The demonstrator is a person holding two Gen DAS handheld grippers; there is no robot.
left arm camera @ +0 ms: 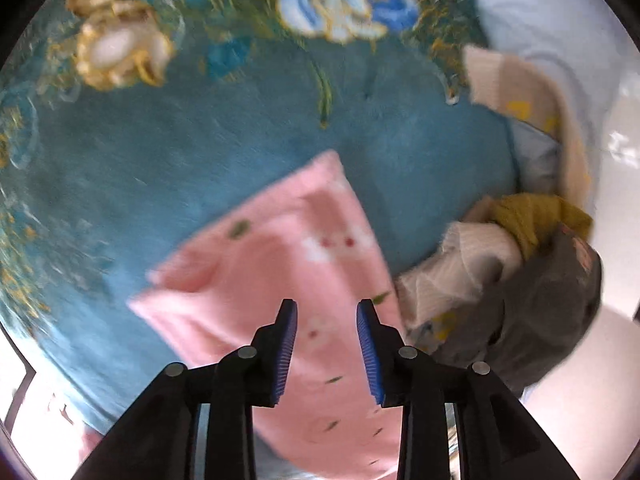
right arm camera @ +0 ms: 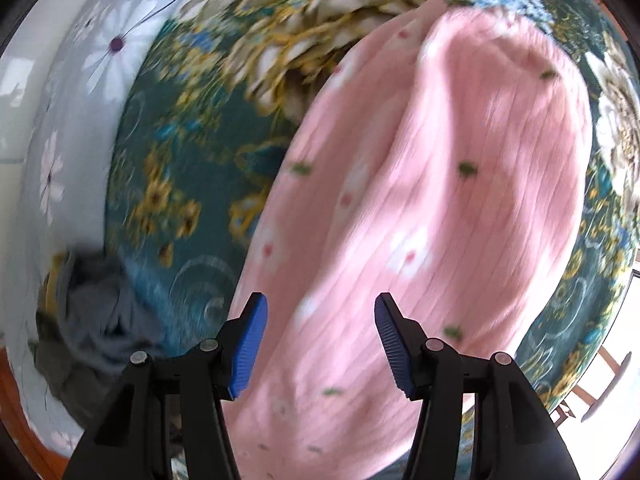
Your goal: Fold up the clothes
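Two grippers, left (left arm camera: 326, 354) and right (right arm camera: 320, 346), jaws released, over pink garment (right arm camera: 420, 200) on teal floral blanket (left arm camera: 200, 152)

A teal plush blanket with gold, cream and blue flower print (left arm camera: 240, 140) spreads ahead of the left jaws and off to both sides of them. It also fills the ground ahead and to the left of the right jaws (right arm camera: 180, 160). A pale blue-white cotton sheet printed with white daisies (right arm camera: 80, 80) borders the blanket far to the left of the right jaws, and lies up and right of the left jaws (left arm camera: 540, 8). Reddish-brown wooden flooring (right arm camera: 24, 420) shows low to the left of the right jaws. A pale wooden frame (right arm camera: 600, 384), too blurred to identify, sits low to their right.
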